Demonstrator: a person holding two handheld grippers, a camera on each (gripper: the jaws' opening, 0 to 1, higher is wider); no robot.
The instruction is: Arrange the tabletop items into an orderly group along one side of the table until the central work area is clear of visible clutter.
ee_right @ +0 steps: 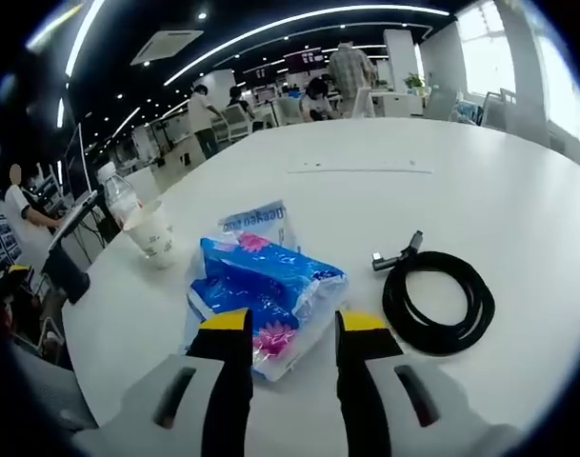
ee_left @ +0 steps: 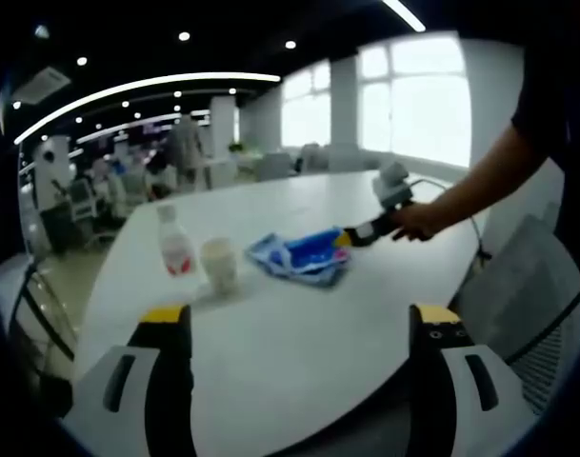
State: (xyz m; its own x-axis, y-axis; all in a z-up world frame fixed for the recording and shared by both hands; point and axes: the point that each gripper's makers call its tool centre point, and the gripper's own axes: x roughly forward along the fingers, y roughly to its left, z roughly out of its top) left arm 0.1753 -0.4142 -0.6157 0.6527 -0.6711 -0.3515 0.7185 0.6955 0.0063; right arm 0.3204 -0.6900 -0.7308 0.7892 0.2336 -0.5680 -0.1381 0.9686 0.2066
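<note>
Right gripper [ee_right: 290, 333], yellow-tipped with black jaws, reaches onto a white table [ee_right: 366, 143]; its jaws are spread apart, with the near edge of a tissue packet [ee_right: 261, 290] lying between the tips, and whether they touch it cannot be told. That packet is soft, crinkled clear plastic printed blue with pink flowers and a white label end. Beside it, well apart to one side, lies one black cable [ee_right: 438, 300] wound into a loop with a plug sticking out. Farther along the table's edge stand one paper cup [ee_right: 153, 231] and one clear water bottle [ee_right: 119, 198] with a white cap, just beside each other.

From the left gripper view, the left gripper [ee_left: 304, 328] hangs with jaws wide apart over bare tabletop, holding nothing. Beyond it, a person's hand [ee_left: 415, 222] holds the right gripper at the packet.
</note>
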